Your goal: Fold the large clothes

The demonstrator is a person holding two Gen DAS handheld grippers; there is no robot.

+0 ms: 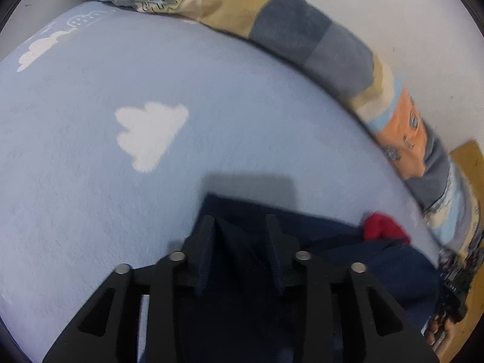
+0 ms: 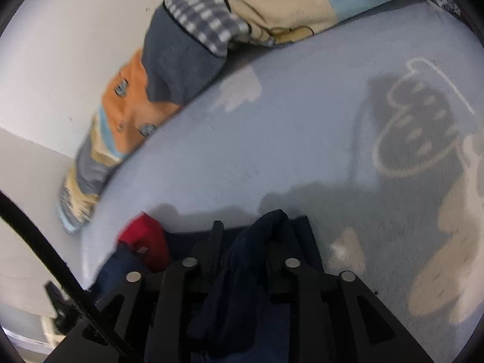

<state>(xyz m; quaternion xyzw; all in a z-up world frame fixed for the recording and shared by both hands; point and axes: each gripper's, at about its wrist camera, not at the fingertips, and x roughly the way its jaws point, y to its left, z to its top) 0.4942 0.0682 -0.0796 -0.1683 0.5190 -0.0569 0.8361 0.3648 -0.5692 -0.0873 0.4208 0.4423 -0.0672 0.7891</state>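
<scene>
The soft, limp dark navy fabric garment [image 1: 248,211] lies on the pale blue cloud-print bedsheet [image 1: 90,166], its edge loose between both part-open grippers [image 1: 242,236] [image 2: 248,242], best pinched at corners since it sags.

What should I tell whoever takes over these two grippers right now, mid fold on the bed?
Left gripper: jaws parted, navy garment between them, not pinched.
Right gripper: jaws parted, a bunched fold of the garment between them, grip unclear.
The garment lies on the light blue cloud sheet, its red part towards the patchwork quilt.
Done: one edge brought down onto the bed.
Left: check the fold, finish folding.
</scene>
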